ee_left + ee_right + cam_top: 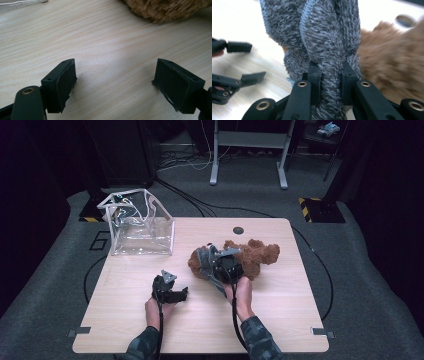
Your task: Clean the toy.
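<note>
Nearest, low in the high view left of centre: left gripper point(181, 294), jaws spread wide over bare table point(280, 320), grasping nothing. Just right and slightly higher: right gripper point(331, 82), clenched on a fold of grey cloth point(324, 42) running upward out of the jaws. Beyond, touching that cloth at mid-frame: brown plush toy point(250, 257). Farthest, upper left, well apart: clear bag point(137, 227), across from the cloth-bearing hand.
</note>
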Available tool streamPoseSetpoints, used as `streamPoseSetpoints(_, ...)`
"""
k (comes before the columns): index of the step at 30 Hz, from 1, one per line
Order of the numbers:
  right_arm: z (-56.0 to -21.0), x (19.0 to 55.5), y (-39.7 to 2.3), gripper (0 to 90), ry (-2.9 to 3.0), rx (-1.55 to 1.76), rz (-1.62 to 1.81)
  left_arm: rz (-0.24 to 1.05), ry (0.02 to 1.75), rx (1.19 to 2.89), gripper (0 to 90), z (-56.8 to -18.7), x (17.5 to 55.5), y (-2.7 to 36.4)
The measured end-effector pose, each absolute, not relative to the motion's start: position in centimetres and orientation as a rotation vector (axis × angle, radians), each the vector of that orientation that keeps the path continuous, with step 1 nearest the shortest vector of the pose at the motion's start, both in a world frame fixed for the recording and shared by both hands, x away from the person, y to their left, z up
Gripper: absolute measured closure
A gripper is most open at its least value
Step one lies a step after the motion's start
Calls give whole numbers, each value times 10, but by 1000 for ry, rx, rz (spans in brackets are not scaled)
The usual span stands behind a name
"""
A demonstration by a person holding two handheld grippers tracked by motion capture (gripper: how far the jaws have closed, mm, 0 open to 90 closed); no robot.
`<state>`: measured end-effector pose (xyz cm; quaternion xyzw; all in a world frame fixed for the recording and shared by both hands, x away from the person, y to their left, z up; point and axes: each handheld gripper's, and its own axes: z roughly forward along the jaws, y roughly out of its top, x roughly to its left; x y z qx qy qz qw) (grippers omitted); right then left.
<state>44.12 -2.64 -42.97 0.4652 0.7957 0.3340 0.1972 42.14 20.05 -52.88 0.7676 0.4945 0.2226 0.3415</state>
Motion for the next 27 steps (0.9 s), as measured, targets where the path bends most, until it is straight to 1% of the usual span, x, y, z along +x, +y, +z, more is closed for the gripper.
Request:
streamPoseSetpoints(5,-450,438,-15,752,2325,1278,865,581,1289,1992,177,-529,421,200)
streamPoseSetpoints(7,-466,434,-9,752,2405,1262,812,581,1289,1991,177,-529,421,200)
streamPoseSetpoints(11,-473,429,-8,752,2421,1241,791,580,1288,1992,177,-529,421,200)
streamPoseSetpoints(15,-453,423,-15,752,2331,1240,818,581,1288,1992,177,-529,421,200)
streamPoseSetpoints(16,-438,421,-21,753,2269,1257,837,589,1290,1983,177,-529,421,199)
streamPoseSetpoints(17,-438,421,-21,753,2269,1257,837,589,1290,1983,177,-529,421,199)
streamPoseSetpoints(20,-420,423,-29,752,2198,1261,838,587,1286,1994,177,-529,421,200)
streamPoseSetpoints(27,-411,428,-47,751,2106,1302,787,588,1287,1987,177,-529,421,199)
